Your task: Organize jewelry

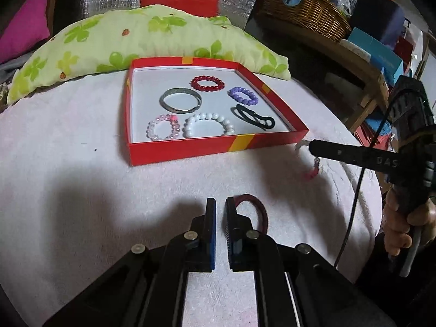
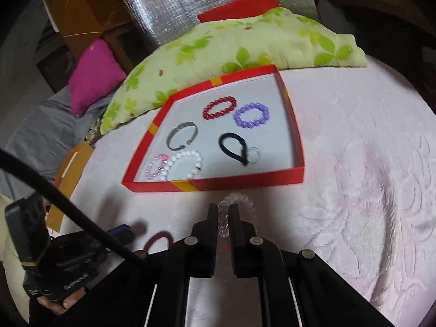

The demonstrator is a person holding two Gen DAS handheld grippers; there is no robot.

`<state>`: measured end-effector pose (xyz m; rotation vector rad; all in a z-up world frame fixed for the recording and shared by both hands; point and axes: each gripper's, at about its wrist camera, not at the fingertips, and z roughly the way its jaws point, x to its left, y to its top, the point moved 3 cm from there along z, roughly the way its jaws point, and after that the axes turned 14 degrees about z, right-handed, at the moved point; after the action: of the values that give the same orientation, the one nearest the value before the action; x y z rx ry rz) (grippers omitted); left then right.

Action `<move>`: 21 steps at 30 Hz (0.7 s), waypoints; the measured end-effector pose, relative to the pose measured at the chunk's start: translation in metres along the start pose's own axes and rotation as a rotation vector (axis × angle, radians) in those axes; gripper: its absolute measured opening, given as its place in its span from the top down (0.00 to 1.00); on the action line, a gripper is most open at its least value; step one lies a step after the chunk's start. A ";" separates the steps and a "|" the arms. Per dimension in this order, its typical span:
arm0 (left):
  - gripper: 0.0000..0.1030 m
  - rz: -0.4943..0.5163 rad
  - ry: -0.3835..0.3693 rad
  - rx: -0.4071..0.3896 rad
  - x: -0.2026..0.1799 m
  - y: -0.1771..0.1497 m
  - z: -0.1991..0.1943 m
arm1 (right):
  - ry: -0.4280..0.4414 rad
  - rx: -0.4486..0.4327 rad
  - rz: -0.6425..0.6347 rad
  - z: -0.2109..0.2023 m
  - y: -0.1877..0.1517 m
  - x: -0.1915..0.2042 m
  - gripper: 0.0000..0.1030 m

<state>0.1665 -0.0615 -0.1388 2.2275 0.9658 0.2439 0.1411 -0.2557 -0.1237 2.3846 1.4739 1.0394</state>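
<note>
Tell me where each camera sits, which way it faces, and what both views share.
Left wrist: on the left gripper, low over the pink blanket, facing the red tray; its fingers, the right gripper and a hand show.
Right wrist: on the right gripper, shut on a clear bead bracelet, facing the tray from its near right; the left gripper shows lower left.
Shared: tray, its bracelets, green pillow, dark red band.

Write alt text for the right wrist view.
The right gripper pinches a clear beaded bracelet just short of a shallow red box on a pale pink blanket. Inside the box lie red, purple, white and pink bead bracelets, a metal bangle and a black hair tie.
</note>
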 end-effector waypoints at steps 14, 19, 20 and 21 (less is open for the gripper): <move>0.70 0.045 -0.024 0.114 -0.016 -0.014 0.022 | 0.048 0.013 0.043 0.004 -0.007 -0.008 0.92; 0.94 0.094 -0.002 0.105 -0.024 -0.016 0.022 | 0.073 0.006 0.042 0.001 -0.007 -0.004 0.92; 0.94 0.096 0.002 0.100 -0.024 -0.016 0.021 | 0.082 0.003 0.041 -0.001 -0.007 -0.003 0.92; 0.94 0.100 0.011 0.088 -0.023 -0.015 0.019 | 0.090 -0.002 0.039 -0.002 -0.007 -0.002 0.92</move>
<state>0.1496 -0.0807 -0.1607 2.3599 0.8877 0.2634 0.1340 -0.2548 -0.1261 2.4042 1.4593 1.1705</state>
